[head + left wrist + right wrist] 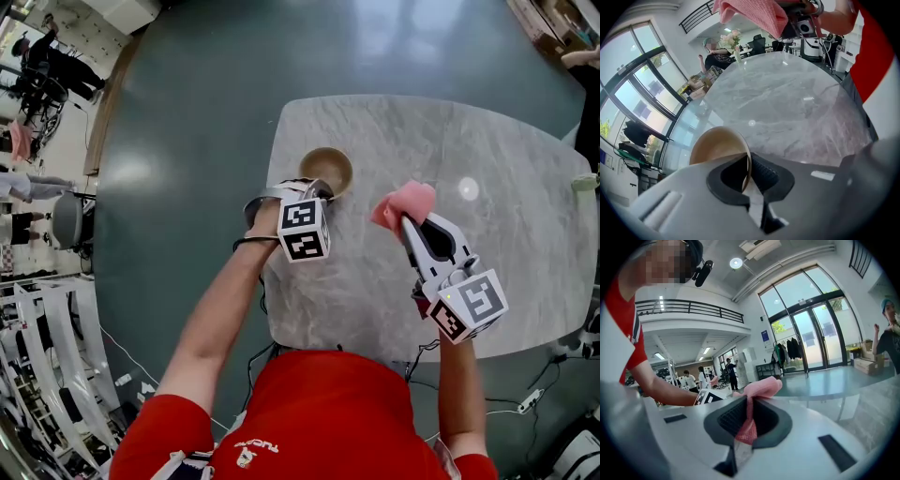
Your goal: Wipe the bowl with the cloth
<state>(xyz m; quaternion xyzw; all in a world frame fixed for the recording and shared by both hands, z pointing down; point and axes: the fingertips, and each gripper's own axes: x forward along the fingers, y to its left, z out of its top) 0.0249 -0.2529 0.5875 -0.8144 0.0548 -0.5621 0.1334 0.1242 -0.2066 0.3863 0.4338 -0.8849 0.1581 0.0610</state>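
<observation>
Risk: rim grip slipping under wipe load
Left gripper [320, 190]: my jaws pinch the thin rim of the bowl [326, 167], near the table [511, 272] edge; right gripper [409, 223]: jaws clamp the cloth [405, 202], apart from the bowl; wiping force could twist the rim loose.

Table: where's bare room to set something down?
Bare: the table right of the cloth, and its near strip between left gripper and right gripper. Crowded: far left edge, where the left gripper clamps the bowl.
</observation>
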